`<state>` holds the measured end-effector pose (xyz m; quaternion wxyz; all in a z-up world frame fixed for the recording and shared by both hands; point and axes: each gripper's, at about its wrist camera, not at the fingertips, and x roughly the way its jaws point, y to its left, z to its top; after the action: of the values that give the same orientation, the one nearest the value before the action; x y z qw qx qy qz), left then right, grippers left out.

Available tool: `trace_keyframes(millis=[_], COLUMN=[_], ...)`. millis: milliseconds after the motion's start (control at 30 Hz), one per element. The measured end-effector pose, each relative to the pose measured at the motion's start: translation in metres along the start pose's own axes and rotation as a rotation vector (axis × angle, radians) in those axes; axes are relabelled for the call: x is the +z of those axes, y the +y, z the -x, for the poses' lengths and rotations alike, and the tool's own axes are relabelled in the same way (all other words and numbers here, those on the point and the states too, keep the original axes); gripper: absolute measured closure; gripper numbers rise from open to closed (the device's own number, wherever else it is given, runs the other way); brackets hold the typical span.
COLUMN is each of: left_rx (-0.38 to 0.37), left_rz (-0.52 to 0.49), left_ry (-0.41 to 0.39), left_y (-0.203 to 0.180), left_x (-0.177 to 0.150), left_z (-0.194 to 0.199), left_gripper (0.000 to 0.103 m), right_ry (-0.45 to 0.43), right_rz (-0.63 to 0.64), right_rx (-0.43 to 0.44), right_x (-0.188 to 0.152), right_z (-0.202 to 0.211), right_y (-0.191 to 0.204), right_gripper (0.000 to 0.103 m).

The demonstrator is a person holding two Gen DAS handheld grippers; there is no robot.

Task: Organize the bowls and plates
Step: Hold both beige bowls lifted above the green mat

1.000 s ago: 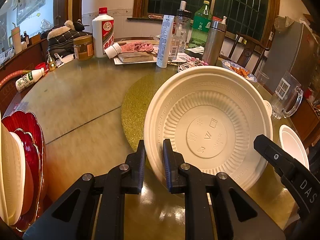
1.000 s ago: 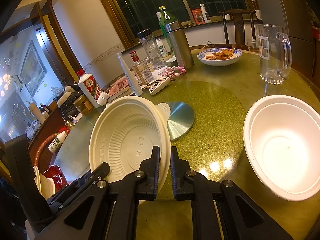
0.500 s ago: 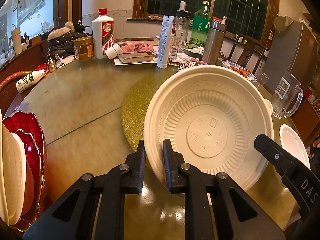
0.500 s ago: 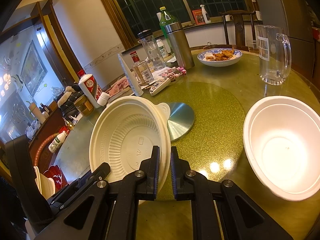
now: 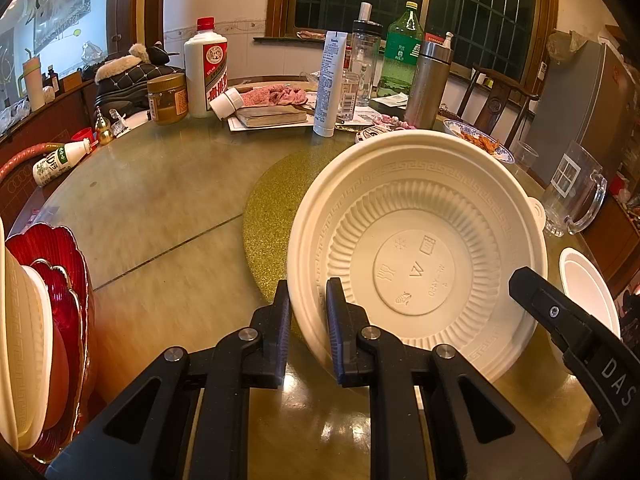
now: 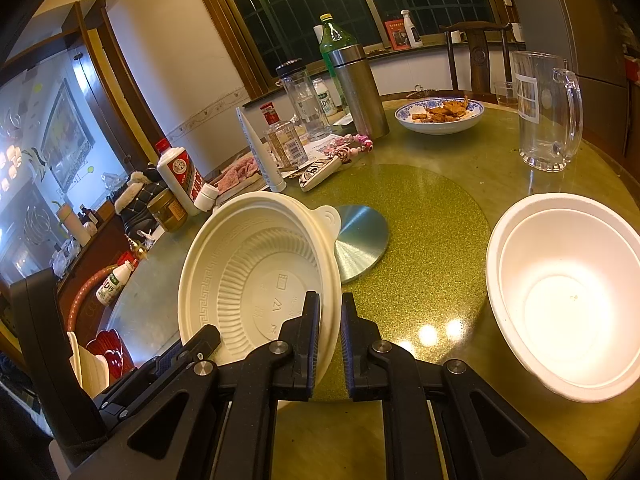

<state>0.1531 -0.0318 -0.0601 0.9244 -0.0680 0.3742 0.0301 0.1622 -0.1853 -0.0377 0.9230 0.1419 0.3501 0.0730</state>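
Note:
A cream plastic bowl (image 5: pixel 416 248) with a ribbed wall and a small tab handle is held tilted on its side above the table, its inside facing me. My left gripper (image 5: pixel 307 320) is shut on its left rim. My right gripper (image 6: pixel 330 332) is shut on the opposite rim of the same bowl (image 6: pixel 256 276). A white foam bowl (image 6: pixel 568 292) sits upright on the table to the right. Red scalloped plates (image 5: pixel 60 280) and cream bowls (image 5: pixel 24 344) stand on edge at the far left.
A glass pitcher (image 6: pixel 546 108), a blue-rimmed dish of food (image 6: pixel 440 114), a steel flask (image 6: pixel 358 88), bottles and a jar (image 5: pixel 168 98) crowd the table's far side. A round metal disc (image 6: pixel 360 240) lies on the gold glitter turntable (image 6: pixel 420 232).

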Motion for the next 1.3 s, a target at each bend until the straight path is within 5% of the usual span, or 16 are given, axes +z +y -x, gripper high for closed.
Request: trace_keyframes(millis=[1300], left_rx=[0.010], left_rz=[-0.011], left_ry=[-0.037], left_y=[-0.0063], left_x=[0.0036], left_z=[0.0093], left_gripper=[0.088], right_ry=[-0.034], right_rz=[0.022], right_rx=[-0.026], right_x=[0.0063], right_z=[0.0091], right_y=[0.0031], right_gripper=[0.093])
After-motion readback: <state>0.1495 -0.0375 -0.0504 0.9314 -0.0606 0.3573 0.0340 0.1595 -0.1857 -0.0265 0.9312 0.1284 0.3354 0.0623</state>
